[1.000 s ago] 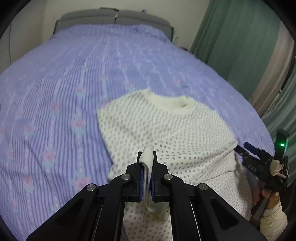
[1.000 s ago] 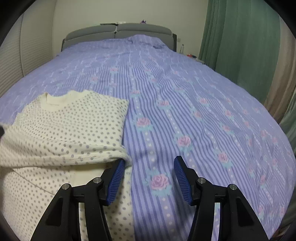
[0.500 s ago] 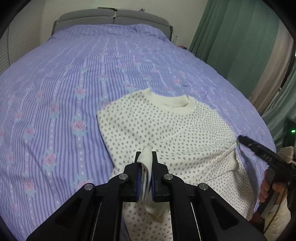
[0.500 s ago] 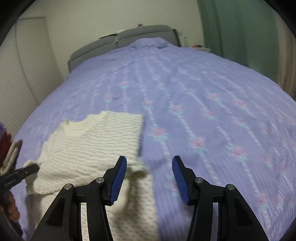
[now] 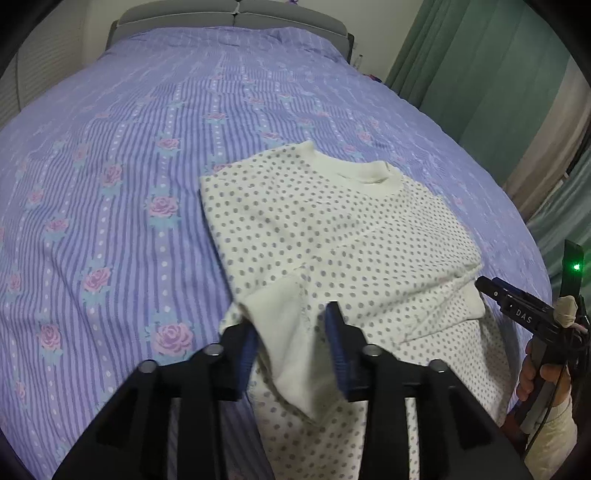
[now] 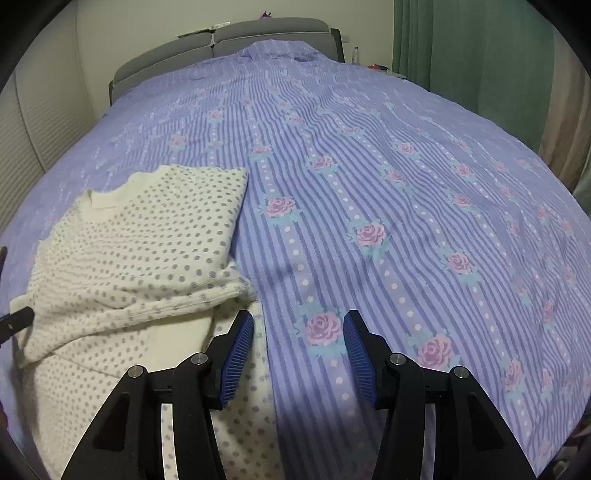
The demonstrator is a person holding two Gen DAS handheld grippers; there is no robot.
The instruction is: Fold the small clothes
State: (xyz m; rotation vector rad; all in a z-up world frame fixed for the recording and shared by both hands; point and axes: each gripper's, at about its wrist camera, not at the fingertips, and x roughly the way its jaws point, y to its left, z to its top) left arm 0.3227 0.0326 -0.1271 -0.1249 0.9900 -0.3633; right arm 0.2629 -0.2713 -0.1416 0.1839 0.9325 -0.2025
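Releasing: left gripper (image 5: 291, 347) jaws just opening, cream sleeve cuff (image 5: 284, 332) lying loose between pads, no longer pinched as it was a second ago. Dotted sweater (image 5: 332, 229) is lying on purple bedspread (image 5: 110, 166), collar away, long axis running from fingers toward headboard (left hand nearer). Right of sweater, right gripper (image 6: 299, 354) is hovering beside hem edge, fingers apart, holding nothing.

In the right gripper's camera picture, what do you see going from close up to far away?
Right gripper → purple flowery bedspread → grey headboard → wall.
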